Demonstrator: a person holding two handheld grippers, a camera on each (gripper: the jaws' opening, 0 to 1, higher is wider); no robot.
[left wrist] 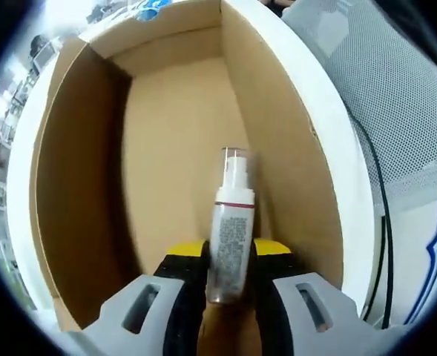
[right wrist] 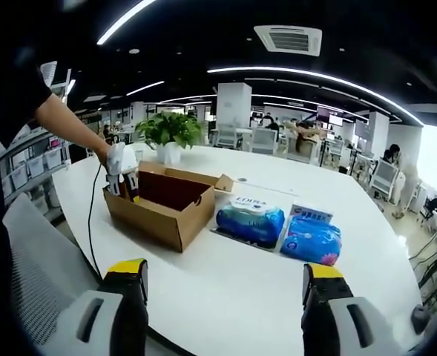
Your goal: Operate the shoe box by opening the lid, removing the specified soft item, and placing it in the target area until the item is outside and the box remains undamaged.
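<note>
Lid stage is done: the shoe box (right wrist: 162, 204) is sitting open on the white worktop (right wrist: 225, 285), plain brown cardboard inside (left wrist: 173, 133), white rim. The left gripper (left wrist: 229, 278) is reaching inside it, jaws clenching a small spray bottle (left wrist: 231, 222) — clear hard plastic, cylindrical, white printed label with a red band, clear cap. It is a rigid bottle, not obviously the soft item, and is not yet out of the box. Lifting out and placing are remaining. The right gripper (right wrist: 225, 285) is hovering above the worktop, jaws spread and empty. Two glossy blue soft packs (right wrist: 249, 222) (right wrist: 311, 241) are lying beside the box; a potted plant (right wrist: 168, 133) is standing behind. No damage showing on the box.
</note>
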